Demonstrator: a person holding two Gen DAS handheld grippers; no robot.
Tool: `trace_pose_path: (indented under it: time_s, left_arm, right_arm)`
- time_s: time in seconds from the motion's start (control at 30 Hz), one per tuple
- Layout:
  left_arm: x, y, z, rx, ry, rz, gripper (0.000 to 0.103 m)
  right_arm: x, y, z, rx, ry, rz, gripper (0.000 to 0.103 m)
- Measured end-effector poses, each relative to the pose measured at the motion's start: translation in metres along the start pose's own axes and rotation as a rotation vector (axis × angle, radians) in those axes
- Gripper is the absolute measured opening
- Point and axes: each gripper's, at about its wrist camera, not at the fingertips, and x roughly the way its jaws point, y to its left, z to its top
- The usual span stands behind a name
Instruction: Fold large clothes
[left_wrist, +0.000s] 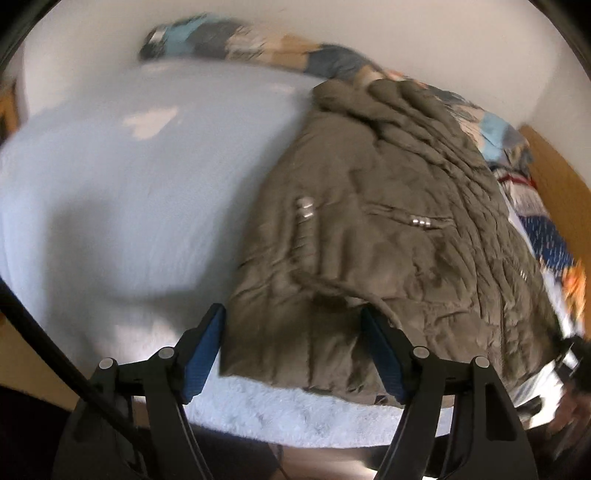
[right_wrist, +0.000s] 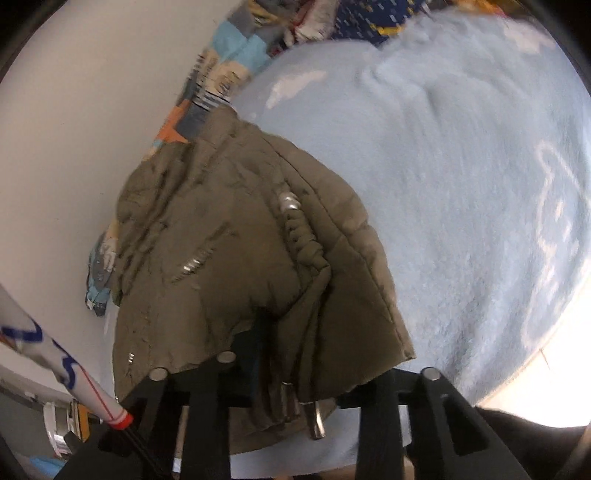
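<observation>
1. I see an olive-brown quilted padded jacket (left_wrist: 376, 236) lying on a pale blue fluffy bed cover (left_wrist: 122, 192), along the side next to a white wall (left_wrist: 424, 40).
2. The jacket is crumpled, its padded panels creased. Small silver metal fittings (left_wrist: 305, 208) show on the upper face, and a ribbed, gathered band runs beside them in the right wrist view.
3. A patchwork quilt of blue, orange and beige pieces (left_wrist: 258, 44) lies bunched between the jacket and the wall.
4. My left gripper (left_wrist: 293, 314) stands with its jaws apart. Its blue-padded fingers (left_wrist: 207, 350) straddle the jacket's near hem; I see no pad pressing on the fabric.
5. My right gripper (right_wrist: 273, 365) is at the jacket's near edge. Folds of fabric, with dangling silver cord ends (right_wrist: 317, 421), drape over the gap between its black fingers. The pads are hidden, so I cannot tell whether it grips the cloth.
6. The right wrist view shows the jacket's hem bunched and hanging over the gripper, with one corner (right_wrist: 402, 350) lying out on the bed cover.
7. Both views are blurred.
</observation>
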Motion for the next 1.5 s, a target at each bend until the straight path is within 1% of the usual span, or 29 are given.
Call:
trace_pose_path:
  time_s: [0.07, 0.13, 0.2, 0.3, 0.37, 0.4, 0.43, 0.5, 0.57, 0.63, 0.7, 0.77, 0.83, 0.9, 1.0, 1.13, 1.23, 1.27, 1.3, 1.33, 1.37, 1.4, 1.47, 1.5]
  left_arm:
    - [0.008, -0.010, 0.000, 0.045, 0.000, 0.032, 0.073]
    - [0.016, -0.011, 0.000, 0.046, 0.003, 0.046, 0.073]
    - [0.019, -0.011, 0.002, 0.035, -0.002, 0.045, 0.073]
    - [0.019, -0.011, 0.004, 0.016, -0.022, 0.028, 0.073]
    - [0.018, -0.013, 0.005, 0.023, -0.037, 0.027, 0.073]
    - [0.016, -0.012, 0.004, 0.033, -0.044, 0.033, 0.073]
    - [0.016, -0.013, 0.003, 0.044, -0.048, 0.042, 0.073]
    - [0.019, -0.015, 0.002, 0.055, -0.045, 0.059, 0.074]
    - [0.024, -0.016, 0.000, 0.060, -0.047, 0.079, 0.074]
    - [0.027, -0.019, -0.001, 0.079, -0.058, 0.103, 0.074]
    - [0.027, -0.022, -0.003, 0.086, -0.076, 0.123, 0.077]
    - [0.028, -0.021, -0.004, 0.080, -0.085, 0.136, 0.079]
    - [0.030, -0.020, -0.005, 0.076, -0.076, 0.148, 0.082]
    - [0.030, -0.019, -0.005, 0.084, -0.076, 0.162, 0.088]
    - [0.030, -0.021, -0.004, 0.116, -0.076, 0.182, 0.089]
    - [0.030, -0.028, -0.003, 0.153, -0.072, 0.225, 0.091]
    - [0.029, -0.029, -0.001, 0.168, -0.064, 0.238, 0.091]
    - [0.028, -0.032, -0.001, 0.189, -0.074, 0.241, 0.086]
    - [0.026, -0.034, -0.001, 0.205, -0.078, 0.227, 0.074]
    - [0.024, -0.036, -0.002, 0.217, -0.083, 0.227, 0.070]
    - [0.020, -0.039, -0.003, 0.236, -0.104, 0.246, 0.060]
    - [0.018, -0.040, -0.003, 0.243, -0.114, 0.252, 0.043]
    - [0.012, -0.038, -0.001, 0.230, -0.126, 0.221, 0.031]
    - [0.010, -0.036, 0.001, 0.219, -0.129, 0.207, 0.029]
  right_arm:
    - [0.002, 0.002, 0.000, -0.004, -0.003, -0.006, 0.027]
    - [0.005, -0.002, -0.001, 0.011, 0.014, -0.017, 0.027]
    - [0.010, -0.007, 0.000, 0.043, 0.029, -0.007, 0.029]
    - [0.017, -0.010, -0.001, 0.071, 0.047, -0.011, 0.035]
    - [0.018, -0.012, -0.003, 0.084, 0.052, -0.007, 0.036]
    - [0.015, -0.011, -0.002, 0.075, 0.048, 0.000, 0.032]
    - [0.010, -0.007, -0.001, 0.053, 0.031, 0.010, 0.026]
    - [0.000, 0.005, 0.000, -0.013, -0.017, 0.030, 0.021]
    - [-0.001, 0.014, -0.001, -0.060, -0.034, 0.027, 0.021]
    - [0.008, 0.015, -0.003, -0.068, -0.011, 0.001, 0.021]
    - [0.017, 0.007, -0.003, -0.028, 0.019, -0.024, 0.021]
    - [0.022, -0.001, -0.003, 0.010, 0.039, -0.017, 0.021]
    - [0.021, -0.002, -0.004, 0.009, 0.037, -0.019, 0.022]
    - [0.021, 0.000, -0.005, -0.005, 0.029, -0.030, 0.023]
    - [0.022, 0.000, -0.006, -0.012, 0.028, -0.046, 0.027]
    - [0.023, -0.001, -0.005, 0.007, 0.031, -0.043, 0.028]
    - [0.024, -0.002, -0.005, 0.022, 0.030, -0.035, 0.029]
    - [0.024, -0.003, -0.005, 0.028, 0.030, -0.032, 0.029]
    - [0.024, -0.005, -0.005, 0.044, 0.034, -0.022, 0.029]
    - [0.024, -0.007, -0.004, 0.056, 0.042, -0.016, 0.029]
    - [0.024, -0.008, -0.003, 0.068, 0.050, -0.009, 0.029]
    - [0.023, -0.009, -0.002, 0.077, 0.055, -0.004, 0.029]
    - [0.022, -0.009, -0.001, 0.072, 0.058, -0.008, 0.030]
    - [0.021, -0.008, 0.000, 0.067, 0.060, -0.014, 0.029]
